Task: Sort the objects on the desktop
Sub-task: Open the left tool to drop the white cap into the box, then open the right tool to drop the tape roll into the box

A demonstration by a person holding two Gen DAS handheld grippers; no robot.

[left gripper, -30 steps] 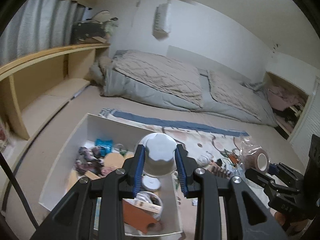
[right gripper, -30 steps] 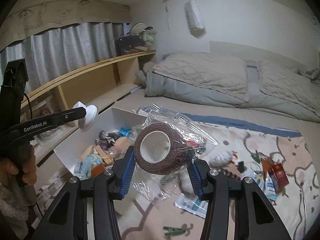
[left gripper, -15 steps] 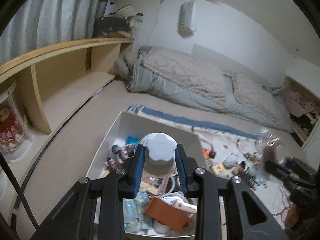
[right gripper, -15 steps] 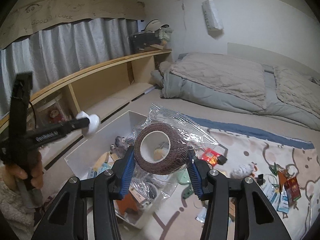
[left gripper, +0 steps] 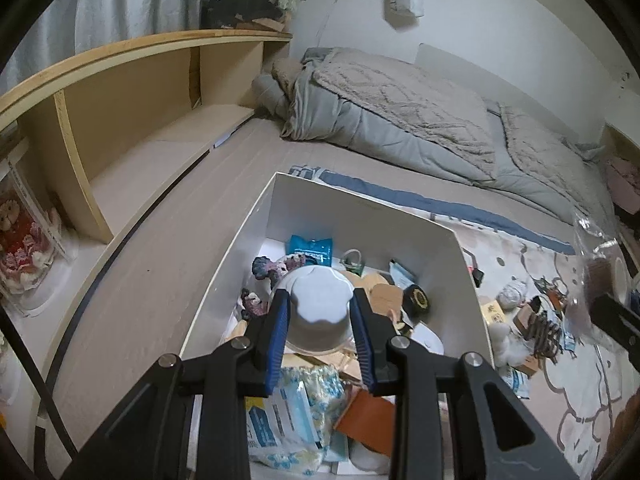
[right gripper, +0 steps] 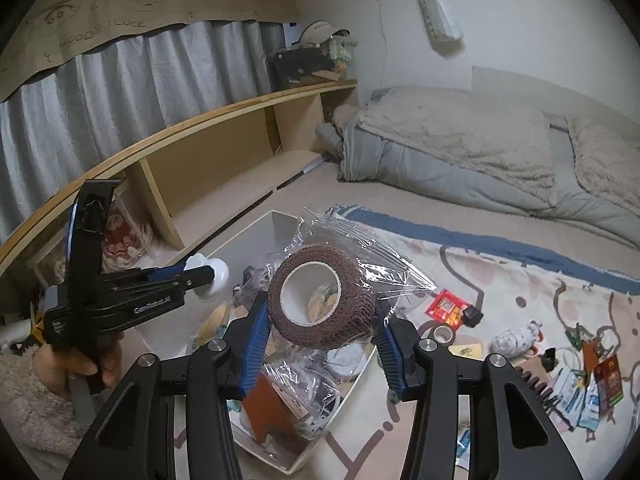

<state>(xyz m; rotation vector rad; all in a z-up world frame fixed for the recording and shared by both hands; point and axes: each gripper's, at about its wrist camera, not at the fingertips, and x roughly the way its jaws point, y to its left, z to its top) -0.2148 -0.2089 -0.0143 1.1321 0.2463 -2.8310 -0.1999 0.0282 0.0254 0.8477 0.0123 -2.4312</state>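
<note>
My left gripper (left gripper: pixel 319 322) is shut on a white scalloped cap (left gripper: pixel 318 312) and holds it above the white box (left gripper: pixel 360 216), which holds several small items. In the right wrist view the left gripper (right gripper: pixel 200 276) hangs over the box's left side (right gripper: pixel 256 228). My right gripper (right gripper: pixel 320 320) is shut on a brown bandage roll in clear wrap (right gripper: pixel 320 292), held above the box's near right part. The roll also shows at the right edge of the left wrist view (left gripper: pixel 600 280).
A patterned mat (right gripper: pixel 520 280) to the right of the box carries loose items: a red packet (right gripper: pixel 446 306), a tape roll (right gripper: pixel 443 334), a grey ball (right gripper: pixel 516 336). A wooden shelf (left gripper: pixel 120 120) runs along the left. Bedding (left gripper: pixel 400 112) lies behind.
Both grippers have moved left toward the box with their loads. The white cap and the wrapped roll now hang over the box instead of over the mat.
</note>
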